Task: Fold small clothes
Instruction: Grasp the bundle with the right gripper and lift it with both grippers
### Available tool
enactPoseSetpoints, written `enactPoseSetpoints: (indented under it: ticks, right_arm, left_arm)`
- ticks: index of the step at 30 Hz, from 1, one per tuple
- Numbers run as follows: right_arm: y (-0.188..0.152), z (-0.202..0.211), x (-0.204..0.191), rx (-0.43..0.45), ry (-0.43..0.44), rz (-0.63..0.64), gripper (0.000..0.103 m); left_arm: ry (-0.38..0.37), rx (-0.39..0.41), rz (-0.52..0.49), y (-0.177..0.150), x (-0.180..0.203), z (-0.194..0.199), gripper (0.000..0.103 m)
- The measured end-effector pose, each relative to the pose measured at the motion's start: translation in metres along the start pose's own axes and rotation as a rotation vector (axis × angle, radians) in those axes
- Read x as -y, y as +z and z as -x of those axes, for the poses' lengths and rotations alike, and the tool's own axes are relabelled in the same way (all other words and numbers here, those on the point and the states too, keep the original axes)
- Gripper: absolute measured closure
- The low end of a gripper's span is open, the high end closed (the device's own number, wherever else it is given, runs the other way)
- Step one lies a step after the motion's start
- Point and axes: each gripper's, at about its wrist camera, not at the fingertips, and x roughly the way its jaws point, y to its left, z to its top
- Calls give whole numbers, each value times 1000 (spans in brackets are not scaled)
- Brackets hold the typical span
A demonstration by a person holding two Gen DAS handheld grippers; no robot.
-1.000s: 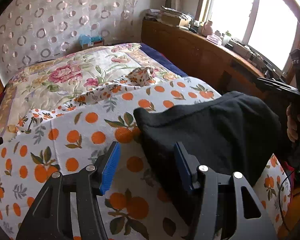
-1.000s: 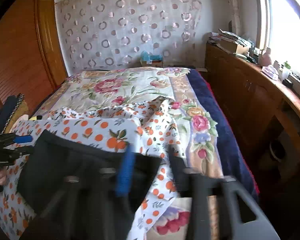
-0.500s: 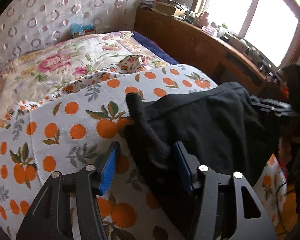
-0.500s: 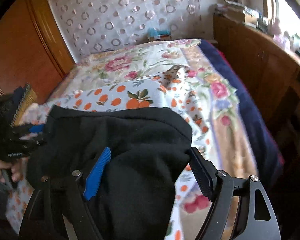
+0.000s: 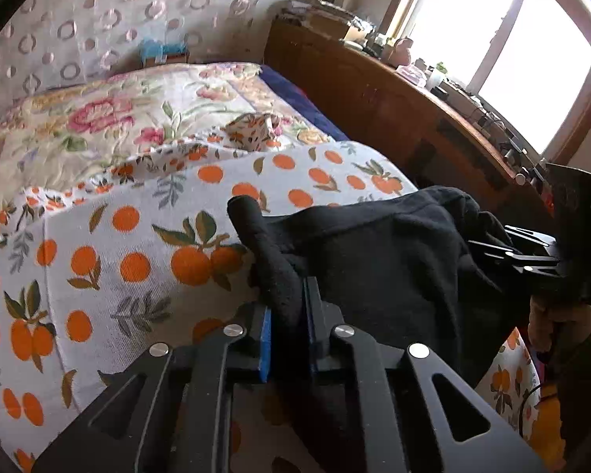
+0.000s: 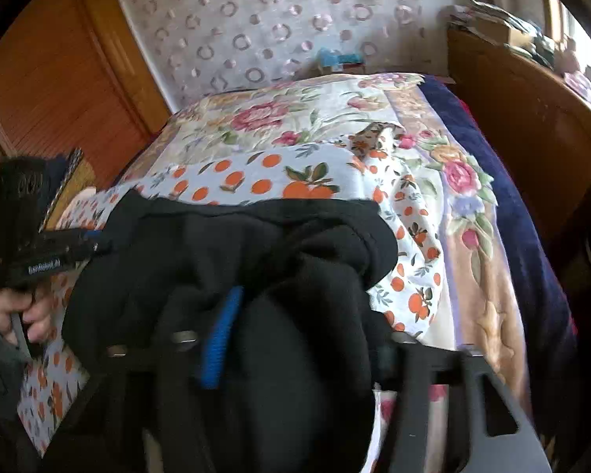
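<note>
A black fleece garment (image 5: 382,260) lies on the orange-print sheet (image 5: 130,260) at the near end of the bed. My left gripper (image 5: 287,331) is shut on the garment's left corner, a fold sticking up between its blue pads. In the right wrist view the garment (image 6: 256,244) is bunched and drapes between the fingers of my right gripper (image 6: 295,339). One blue pad (image 6: 220,339) shows; the other is hidden by cloth. The jaws stand partly closed around the fabric, blurred. The right gripper also shows in the left wrist view (image 5: 532,252).
A floral quilt (image 5: 98,118) covers the far bed. A wooden cabinet (image 5: 374,94) with clutter runs along the right under the window. A wooden wardrobe (image 6: 51,90) stands left. The left gripper's handle and hand (image 6: 23,244) are at the left of the right wrist view.
My left gripper has closed on the garment's left corner. My right gripper has pushed into the garment's right side and narrowed around it, bunching the cloth.
</note>
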Motion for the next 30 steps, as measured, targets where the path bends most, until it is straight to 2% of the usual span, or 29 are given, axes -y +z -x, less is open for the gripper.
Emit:
enactPoseSetpoints:
  ticks: [3,5,10,15,21,30]
  right_arm:
    - [-3,4,0,11,6,28,77]
    - [-5,11,0,41,14,43,81]
    - [-4,38,-13,136,-3,80,84]
    - [0,56,-32,206,0,126,84]
    - [11,53,-66,245,43,213,84]
    - [60,10,-160,269,154,406,84]
  left_arm:
    - [-23,62,6,1,6,19,90]
    - [-24,107,5,3,12,35,90]
    - [-18,229,-37,3,34,82,90]
    - [-11,308,-58,2,33,122,90]
    - [77,362,-55,-6,7,165,90]
    - [263,453,21,-33,-66,243,90]
